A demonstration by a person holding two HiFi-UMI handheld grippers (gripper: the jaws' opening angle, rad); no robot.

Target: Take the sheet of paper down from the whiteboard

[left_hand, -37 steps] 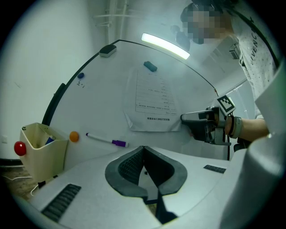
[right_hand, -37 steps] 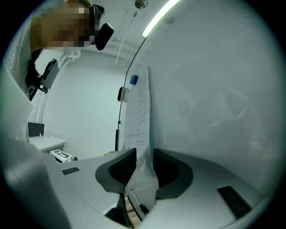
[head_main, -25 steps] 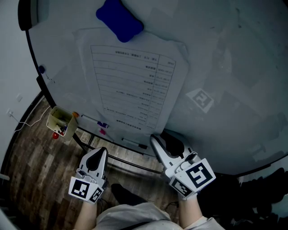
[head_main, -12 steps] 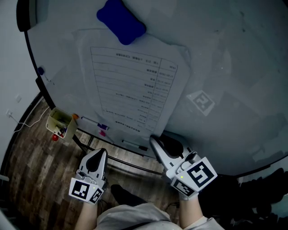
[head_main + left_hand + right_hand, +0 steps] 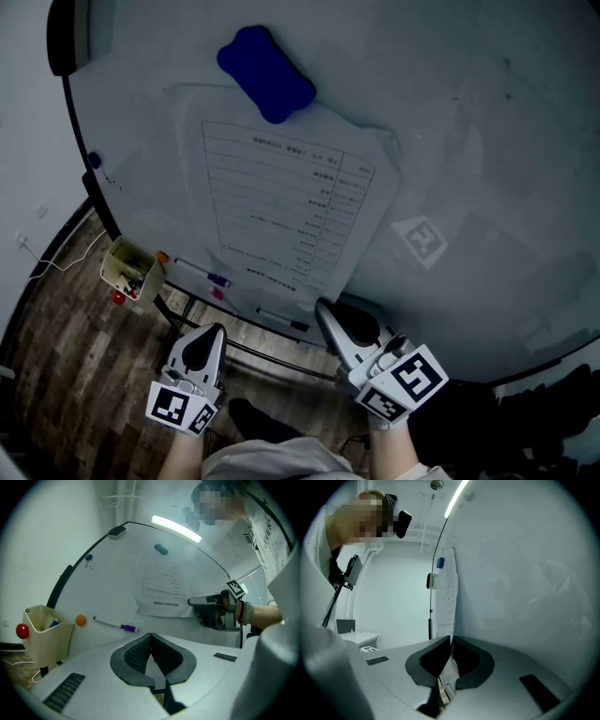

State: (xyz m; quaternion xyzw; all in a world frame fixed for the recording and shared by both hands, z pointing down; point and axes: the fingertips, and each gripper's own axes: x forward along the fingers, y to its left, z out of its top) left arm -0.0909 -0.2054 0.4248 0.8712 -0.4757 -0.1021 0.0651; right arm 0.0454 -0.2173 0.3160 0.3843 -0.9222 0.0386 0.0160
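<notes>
While the right tongs (image 5: 324,308) have just been closing, the lower right corner of the sheet of paper (image 5: 281,206) stands between their pads, and in the right gripper view the two jaws pinch that thin edge (image 5: 451,639) with the paper (image 5: 446,597) running up from them against the board. The left tongs (image 5: 210,332) are held lower and to the left, apart from the board; their jaws are pressed together with nothing between them (image 5: 150,635), pointing toward the ledge below the sheet. From the left gripper view the right tongs (image 5: 193,602) show at the sheet's bottom corner, with the person's hand behind them. The sheet of paper (image 5: 161,585), printed with rows of a form, hangs flat on the whiteboard (image 5: 469,141), and a blue block (image 5: 267,73) sits over its top edge. Its bottom edge curls a little off the surface. Below the sheet, a marker (image 5: 115,624) with a purple cap lies along the board's ledge, beside a small orange ball (image 5: 80,619). A cream box (image 5: 47,637) hangs at the ledge's left end with a red ball (image 5: 22,631) at its side. Under it all is a dark wooden floor (image 5: 56,356).
</notes>
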